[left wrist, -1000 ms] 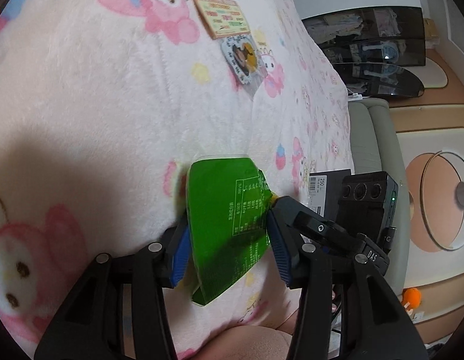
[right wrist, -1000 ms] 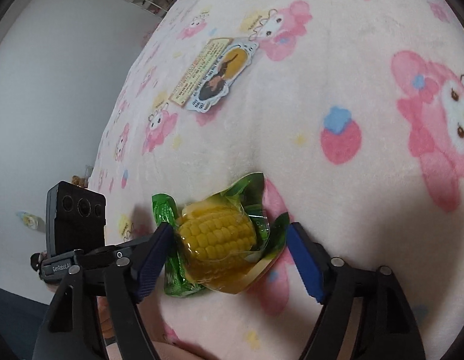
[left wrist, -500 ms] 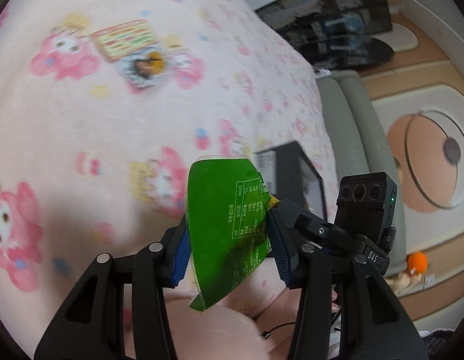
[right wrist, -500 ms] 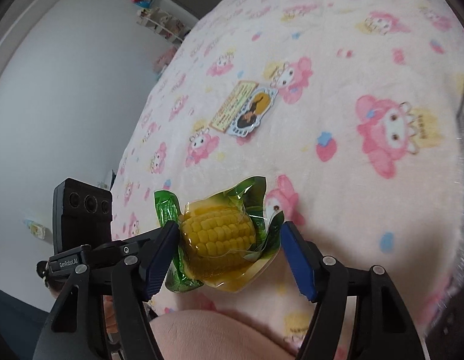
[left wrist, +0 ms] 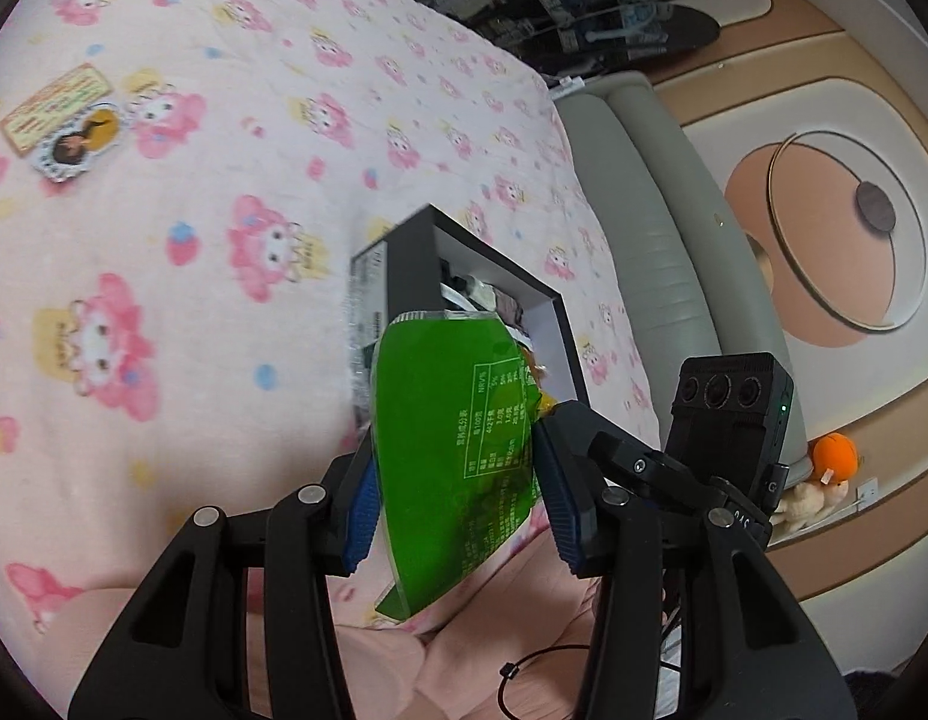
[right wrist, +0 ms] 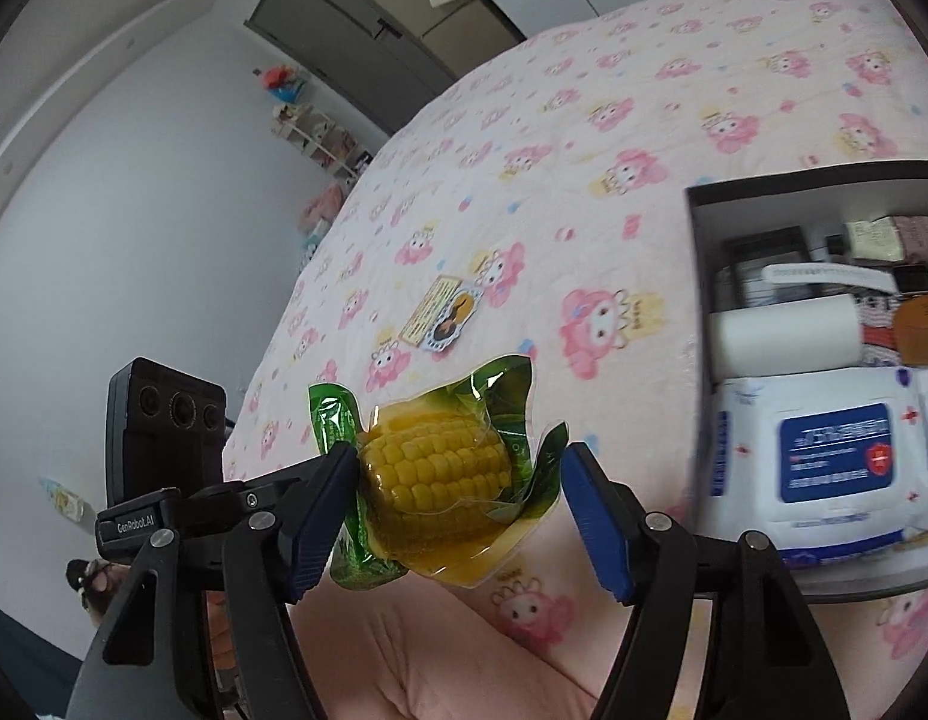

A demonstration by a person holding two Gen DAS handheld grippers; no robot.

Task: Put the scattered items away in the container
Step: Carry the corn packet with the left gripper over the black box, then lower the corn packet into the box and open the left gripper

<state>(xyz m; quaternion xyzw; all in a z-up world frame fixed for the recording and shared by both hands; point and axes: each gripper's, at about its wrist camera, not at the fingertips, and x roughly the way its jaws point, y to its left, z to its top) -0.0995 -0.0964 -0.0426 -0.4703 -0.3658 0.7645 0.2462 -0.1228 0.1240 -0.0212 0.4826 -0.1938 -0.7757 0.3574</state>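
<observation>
The left gripper point(left wrist: 455, 483) is tilted downward, its two blue-padded fingers point(left wrist: 362, 501) pressing either side of a green packet point(left wrist: 449, 456) held upright between them. The right gripper point(right wrist: 458, 495) also points downward; its left pad point(right wrist: 320, 513) touches a vacuum-packed corn cob point(right wrist: 443, 480), while its right pad stands just clear of the wrapper's edge. Both grippers are raised above the bed.

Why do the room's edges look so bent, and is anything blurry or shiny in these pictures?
Left wrist view: fisheye lens curves the bed edge and floor; the black box is smeared by motion. Right wrist view: walls bow, corners go dark; glare glints on the corn packet; the wipes pack looks slightly blurred.
</observation>
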